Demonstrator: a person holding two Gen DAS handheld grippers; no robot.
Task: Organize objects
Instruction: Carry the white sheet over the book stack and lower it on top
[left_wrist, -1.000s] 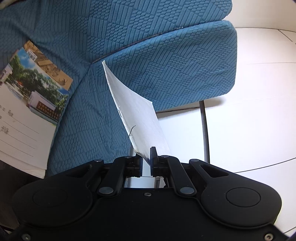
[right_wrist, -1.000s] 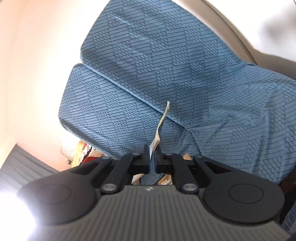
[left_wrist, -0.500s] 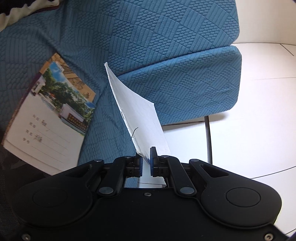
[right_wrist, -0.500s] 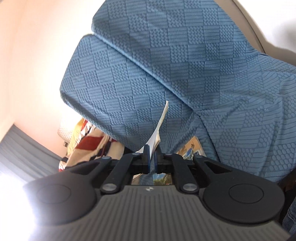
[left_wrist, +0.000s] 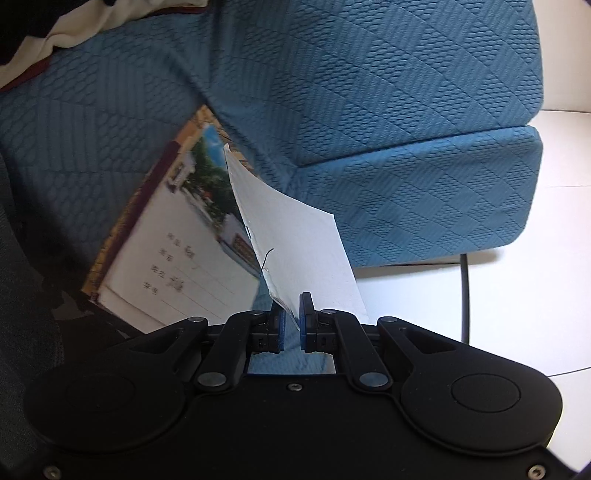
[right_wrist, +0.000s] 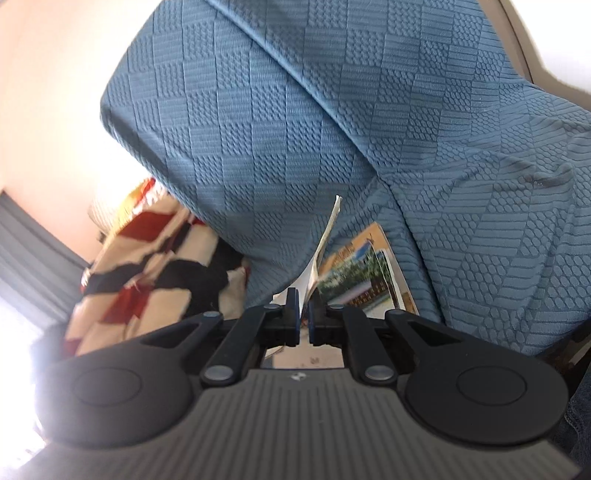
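My left gripper (left_wrist: 291, 314) is shut on the near edge of a thin white booklet (left_wrist: 291, 236), which rises forward and to the left over the blue sofa (left_wrist: 388, 122). My right gripper (right_wrist: 303, 308) is shut on the same kind of thin booklet (right_wrist: 327, 240), seen edge-on and curving upward. Below both, a stack of books lies on the sofa seat, topped by a book with a photo cover (left_wrist: 192, 240) that also shows in the right wrist view (right_wrist: 360, 278).
A red, black and cream blanket (right_wrist: 147, 266) lies on the sofa at the left of the right wrist view. White floor tiles (left_wrist: 517, 295) and a dark cable (left_wrist: 464, 295) lie to the right of the sofa. A dark chair back (left_wrist: 22, 295) stands at the far left.
Both grippers have moved down and closer to the sofa with the booklet still held. The stack of books has come more into view beneath it, and the blanket has appeared on the right wrist's left.
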